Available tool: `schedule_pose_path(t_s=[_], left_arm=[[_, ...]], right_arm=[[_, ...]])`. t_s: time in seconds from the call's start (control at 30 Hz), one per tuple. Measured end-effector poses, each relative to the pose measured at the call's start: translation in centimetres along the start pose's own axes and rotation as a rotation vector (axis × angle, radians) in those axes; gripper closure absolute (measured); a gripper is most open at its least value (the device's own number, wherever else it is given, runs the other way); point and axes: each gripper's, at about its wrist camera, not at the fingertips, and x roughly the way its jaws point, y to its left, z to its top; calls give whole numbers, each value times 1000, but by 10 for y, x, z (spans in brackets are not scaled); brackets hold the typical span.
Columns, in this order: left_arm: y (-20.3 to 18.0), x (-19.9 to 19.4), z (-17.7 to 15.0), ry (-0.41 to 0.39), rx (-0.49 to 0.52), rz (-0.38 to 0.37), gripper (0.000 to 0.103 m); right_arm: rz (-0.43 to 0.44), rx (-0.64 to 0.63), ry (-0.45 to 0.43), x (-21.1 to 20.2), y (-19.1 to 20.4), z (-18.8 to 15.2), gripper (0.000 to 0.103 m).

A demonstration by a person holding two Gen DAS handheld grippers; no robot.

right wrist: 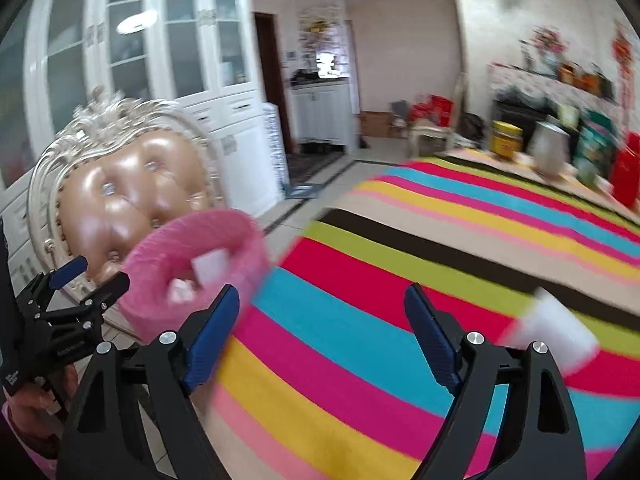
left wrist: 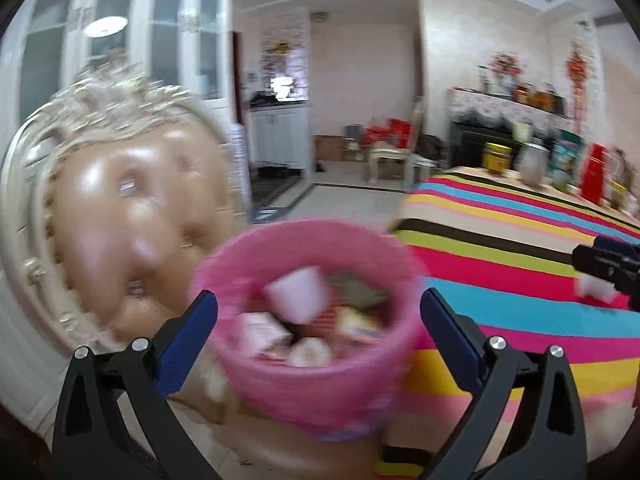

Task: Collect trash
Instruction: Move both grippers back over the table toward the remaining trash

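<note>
- Left gripper [left wrist: 318, 332], black frame with blue pads: jaws stand wide, one each side of the pink plastic mesh waste basket [left wrist: 308, 392]; pads clear of its wall, nothing gripped.
- Right gripper [right wrist: 322, 334], same build: jaws spread, nothing between them; only the striped cloth shows in the gap.
- Basket sits just off the table's near corner, in front of the gilt-framed, tan-padded chair [left wrist: 132, 236]. It already holds several scraps: a white paper piece, small wrappers, a crumpled wad. Whether it rests on the chair seat cannot be told; blur hides its base.
- White crumpled paper scrap [right wrist: 552, 334] lies on the rainbow-striped tablecloth [right wrist: 360, 344], just right of the right gripper's right finger, outside the jaws. In the left wrist view a white scrap [left wrist: 594, 288] shows at the right gripper's tip.
- Far table edge: yellow jar, grey canister, boxes; upright, likely not trash.
- Step judged: between picks, both claws empty, one scrap left on the cloth.
- Next move calls for: right gripper to shift right until the scrap lies between the pads, close, carry to the basket mouth.
- Risk: light paper may slide on the cloth ahead of a pad.
</note>
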Motion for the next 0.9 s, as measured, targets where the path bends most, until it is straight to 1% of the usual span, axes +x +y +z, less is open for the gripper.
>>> schedule_pose_path(t_s=[0.07,0.13,0.27,0.37,0.5,0.57,0.63,0.73,0.8,0.9], left_arm=[[-36,-1,2,12,42,-98,5],[-68,-2,0,33,70,-167,5],[-130,-5,-3,63,116,-287,5],[-187,-12,-9,86,176,-381,5],[-247,-19,-21,118,257,-464,5],[-271,-25,-27,130,282,-489,5],[-283,-27,-35,134,292,-500,5],[-301,-32,-47,155,305,-500,5],[-306,-33,-52,167,308,-487,5],[-308,-34,-55,178,312,-463,5]], right_arm=[[-47,56,7,-18,-28,-12,23],[-112,125,6,-43,-61,-30,23],[-234,208,6,-87,-113,-64,23],[-323,238,16,-119,-147,-90,23],[-410,268,37,-157,-191,-115,23],[-446,275,45,-174,-214,-126,23],[-462,290,55,-190,-240,-135,23],[-450,324,84,-203,-275,-145,21],[-442,341,103,-205,-295,-152,21],[-425,357,125,-201,-310,-154,20]])
